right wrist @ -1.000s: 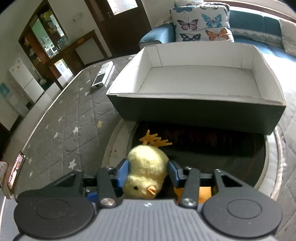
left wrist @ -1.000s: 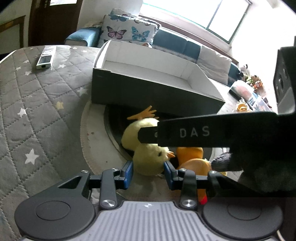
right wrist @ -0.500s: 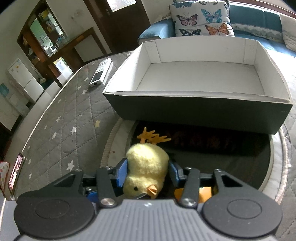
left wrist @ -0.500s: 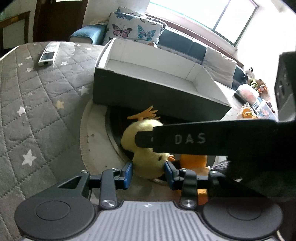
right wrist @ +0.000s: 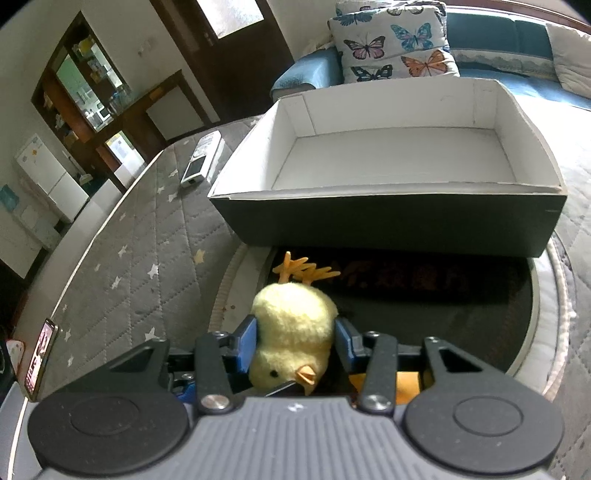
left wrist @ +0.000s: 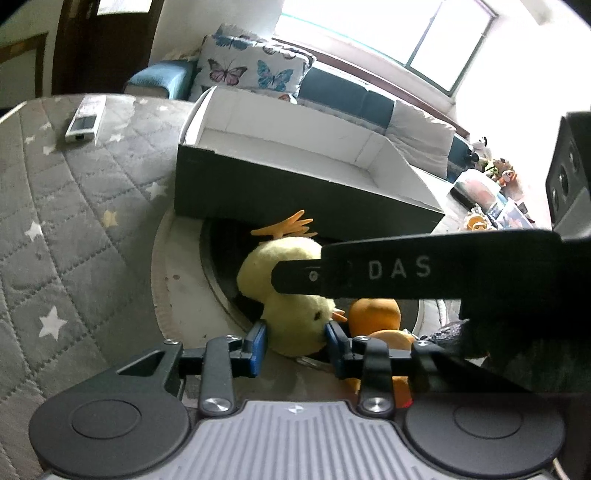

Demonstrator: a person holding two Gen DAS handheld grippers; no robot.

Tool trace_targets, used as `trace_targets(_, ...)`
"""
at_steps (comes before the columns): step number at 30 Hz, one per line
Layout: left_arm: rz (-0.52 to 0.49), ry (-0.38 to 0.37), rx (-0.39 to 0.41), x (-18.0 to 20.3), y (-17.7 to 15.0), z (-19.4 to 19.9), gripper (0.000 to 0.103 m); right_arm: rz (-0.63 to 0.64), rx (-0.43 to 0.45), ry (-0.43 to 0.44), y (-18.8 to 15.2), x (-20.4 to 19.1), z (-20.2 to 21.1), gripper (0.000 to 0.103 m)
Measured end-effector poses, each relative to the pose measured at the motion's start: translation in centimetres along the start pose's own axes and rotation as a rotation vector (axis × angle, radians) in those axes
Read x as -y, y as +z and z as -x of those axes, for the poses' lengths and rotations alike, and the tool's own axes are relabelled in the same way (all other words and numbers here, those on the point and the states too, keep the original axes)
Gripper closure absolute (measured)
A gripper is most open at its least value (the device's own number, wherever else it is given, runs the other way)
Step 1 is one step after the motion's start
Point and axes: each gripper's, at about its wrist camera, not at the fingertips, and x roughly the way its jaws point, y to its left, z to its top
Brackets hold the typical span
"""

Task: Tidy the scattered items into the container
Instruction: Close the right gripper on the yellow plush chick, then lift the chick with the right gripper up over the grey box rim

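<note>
A big bright window (left wrist: pixel 388 33) let in white light at the upper right of the left view. Under it sat a blue sofa (left wrist: pixel 343 92) with a white butterfly pillow (right wrist: pixel 391 44). A dark wooden door (right wrist: pixel 236 48) stood at the top of the right view, with a brown shelf cabinet (right wrist: pixel 92 92) at the upper left.

The box (right wrist: pixel 388 225) is dark outside, white inside. Before it lies a pale yellow chick (right wrist: pixel 293 332) with orange feet, on a grey star-patterned quilt (right wrist: pixel 140 258).

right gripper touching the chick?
Touching. Right wrist view: both pads of the right gripper press into the chick, with no gap.
</note>
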Motion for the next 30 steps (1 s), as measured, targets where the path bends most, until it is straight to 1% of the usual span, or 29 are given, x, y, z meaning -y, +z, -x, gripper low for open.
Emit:
trace_targets(10,-0.024,0.017,0.006,0.3,0.0,0.7,0.065,-0.008,-0.010,0.008,-0.7,-0.3,-0.2,0.059)
trace_targets(18,-0.004,0.013,-0.018,-0.1,-0.1,0.2,0.060,-0.028,-0.011,0.016,-1.0,-0.2,-0.3,0.060)
trace_targets(21,0.006,0.011,-0.033,-0.2,-0.1,-0.2,0.059,-0.012,-0.012,0.012,-1.0,-0.4,-0.3,0.060)
trace_targets(24,0.020,-0.001,-0.040,-0.5,-0.1,-0.3,0.061,0.020,-0.013,-0.001,-1.0,-0.8,-0.4,0.059)
trace_targets(25,0.024,-0.006,-0.040,-0.6,-0.1,-0.3,0.061,0.029,-0.014,-0.005,-1.0,-0.9,-0.5,0.056)
trace_targets(26,0.027,-0.011,-0.039,-0.7,-0.1,-0.3,0.062,0.037,-0.016,-0.008,-0.9,-1.0,-0.5,0.056)
trace_targets(28,0.026,-0.015,-0.035,-0.8,-0.1,-0.2,0.062,0.039,-0.017,-0.009,-0.9,-1.0,-0.7,0.054)
trace_targets(30,0.023,-0.016,-0.031,-0.8,-0.2,-0.1,0.062,0.038,-0.017,-0.007,-1.0,-1.0,-0.9,0.054)
